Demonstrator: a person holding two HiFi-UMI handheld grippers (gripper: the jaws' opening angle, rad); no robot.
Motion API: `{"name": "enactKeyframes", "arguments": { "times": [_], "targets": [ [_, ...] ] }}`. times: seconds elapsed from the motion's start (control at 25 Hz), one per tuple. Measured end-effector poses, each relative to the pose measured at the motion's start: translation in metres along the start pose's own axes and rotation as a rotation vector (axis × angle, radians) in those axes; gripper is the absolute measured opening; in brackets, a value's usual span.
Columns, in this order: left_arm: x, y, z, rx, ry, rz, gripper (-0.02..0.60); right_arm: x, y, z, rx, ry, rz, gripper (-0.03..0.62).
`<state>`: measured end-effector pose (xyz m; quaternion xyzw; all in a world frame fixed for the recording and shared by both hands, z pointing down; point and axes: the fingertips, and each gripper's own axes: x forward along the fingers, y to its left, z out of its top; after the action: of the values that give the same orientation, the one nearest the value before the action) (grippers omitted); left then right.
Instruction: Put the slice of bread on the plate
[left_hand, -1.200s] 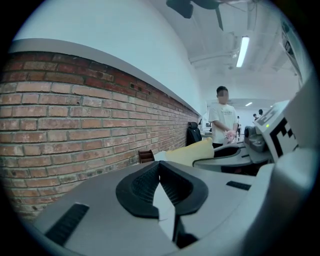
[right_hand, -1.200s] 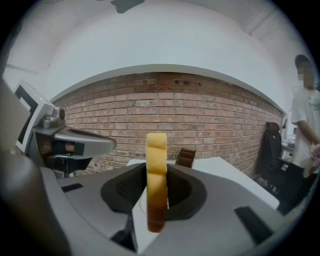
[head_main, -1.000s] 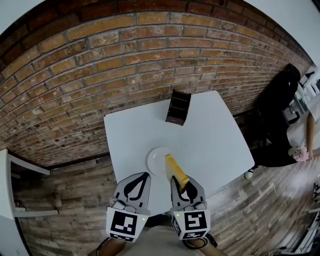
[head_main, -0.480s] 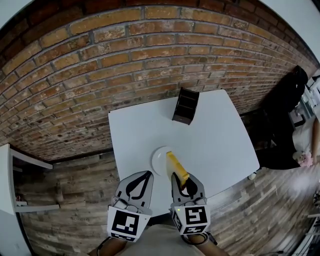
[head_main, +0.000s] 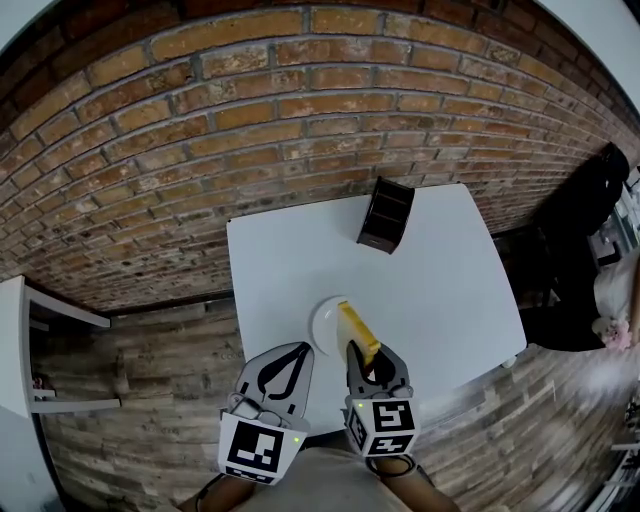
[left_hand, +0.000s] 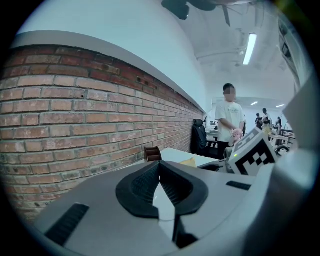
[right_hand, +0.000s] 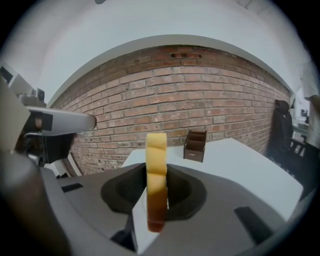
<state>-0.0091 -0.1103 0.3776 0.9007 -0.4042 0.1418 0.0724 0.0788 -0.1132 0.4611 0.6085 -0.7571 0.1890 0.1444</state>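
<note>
My right gripper (head_main: 367, 368) is shut on a yellow slice of bread (head_main: 358, 333), held on edge. In the right gripper view the bread slice (right_hand: 156, 175) stands upright between the black pads (right_hand: 176, 192). The slice's far end hangs over the right rim of a small white plate (head_main: 326, 323) near the table's front edge. My left gripper (head_main: 283, 368) hovers just left of the plate, its jaws shut with nothing between them; in the left gripper view the left gripper's pads (left_hand: 172, 187) meet.
A white table (head_main: 430, 270) stands against a brick wall. A dark brown box holder (head_main: 385, 216) sits at the table's far side, also the holder (right_hand: 195, 145) in the right gripper view. A person (left_hand: 229, 125) stands beyond the table at the right.
The right gripper has sunk a little with the bread slice, toward the plate. The left gripper has stayed where it was.
</note>
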Motion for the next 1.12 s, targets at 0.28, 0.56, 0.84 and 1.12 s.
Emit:
{"name": "enactKeyframes", "arguments": {
  "times": [0.28, 0.56, 0.84, 1.12],
  "targets": [
    [0.004, 0.005, -0.001, -0.009, 0.008, 0.011, 0.009, 0.016, -0.001, -0.008, 0.012, 0.033, 0.023, 0.097],
    [0.005, 0.006, 0.0, -0.013, 0.004, 0.014, 0.009, 0.026, 0.0, -0.015, 0.03, 0.06, 0.046, 0.097],
    [0.001, 0.008, -0.004, -0.012, 0.012, 0.023, 0.009, 0.033, 0.002, -0.023, 0.035, 0.084, 0.06, 0.097],
    [-0.003, 0.008, -0.006, -0.014, 0.015, 0.029, 0.009, 0.039, 0.006, -0.029, 0.037, 0.099, 0.075, 0.097]
  ]
}}
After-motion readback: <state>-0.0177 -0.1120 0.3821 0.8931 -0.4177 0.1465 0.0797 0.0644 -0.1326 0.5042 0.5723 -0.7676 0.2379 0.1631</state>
